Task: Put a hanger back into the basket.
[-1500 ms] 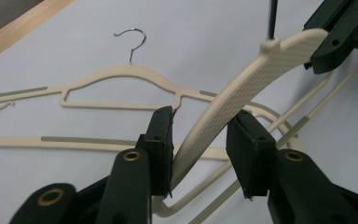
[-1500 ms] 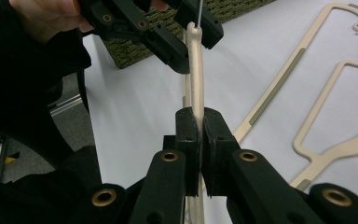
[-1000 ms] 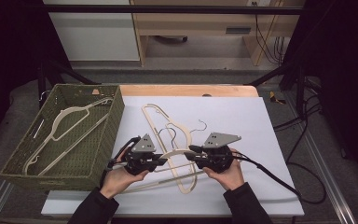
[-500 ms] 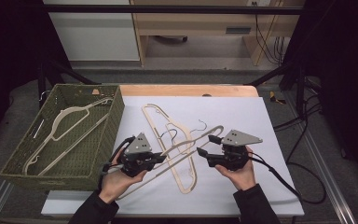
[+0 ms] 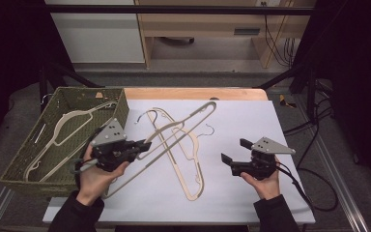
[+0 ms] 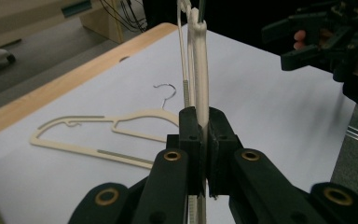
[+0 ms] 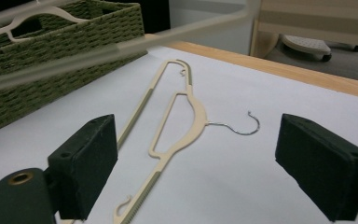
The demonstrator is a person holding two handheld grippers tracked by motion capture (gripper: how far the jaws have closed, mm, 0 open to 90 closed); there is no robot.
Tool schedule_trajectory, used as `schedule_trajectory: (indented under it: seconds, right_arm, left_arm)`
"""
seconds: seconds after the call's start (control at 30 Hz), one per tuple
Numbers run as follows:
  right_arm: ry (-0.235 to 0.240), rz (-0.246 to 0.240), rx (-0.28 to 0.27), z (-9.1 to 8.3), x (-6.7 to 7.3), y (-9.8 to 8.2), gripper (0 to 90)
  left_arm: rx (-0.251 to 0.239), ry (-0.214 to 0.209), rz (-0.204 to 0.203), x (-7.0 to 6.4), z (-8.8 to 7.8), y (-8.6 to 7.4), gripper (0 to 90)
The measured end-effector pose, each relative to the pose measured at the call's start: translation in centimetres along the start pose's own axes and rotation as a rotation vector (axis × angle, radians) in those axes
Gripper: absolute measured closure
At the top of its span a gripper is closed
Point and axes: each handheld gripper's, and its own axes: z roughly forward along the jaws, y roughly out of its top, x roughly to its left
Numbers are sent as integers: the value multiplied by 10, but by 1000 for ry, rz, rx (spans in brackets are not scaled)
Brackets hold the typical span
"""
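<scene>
Left gripper (image 5: 142, 146) jaws pinch a cream hanger (image 5: 183, 126), lifted and tilted above the white tabletop (image 5: 241, 121). Right gripper (image 5: 232, 152) jaws spread, empty, near second hanger (image 5: 186, 159) lying flat.

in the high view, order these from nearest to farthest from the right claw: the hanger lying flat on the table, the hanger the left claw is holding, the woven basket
1. The flat hanger, on the white table just left of the right claw.
2. The held hanger, raised across the table's middle, clamped in the left claw.
3. The woven basket, at the far left edge.
</scene>
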Motion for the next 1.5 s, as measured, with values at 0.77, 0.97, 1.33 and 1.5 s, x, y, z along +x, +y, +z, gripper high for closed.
schedule_trajectory:
  seconds: [0.77,0.97,1.33,1.5]
  right_arm:
    - [-42,24,9,-8,-9,-6,64]
    - [-37,21,6,-9,-10,-5,56]
    - [-27,10,20,-7,-9,-6,48]
    - [-27,15,16,-7,-9,-6,48]
  left_arm:
    - [-3,151,-49,104,-81,-2,864]
    - [25,169,-61,132,-92,-20,864]
    - [57,210,-96,163,-99,-45,864]
    - [64,236,-106,174,-105,-56,864]
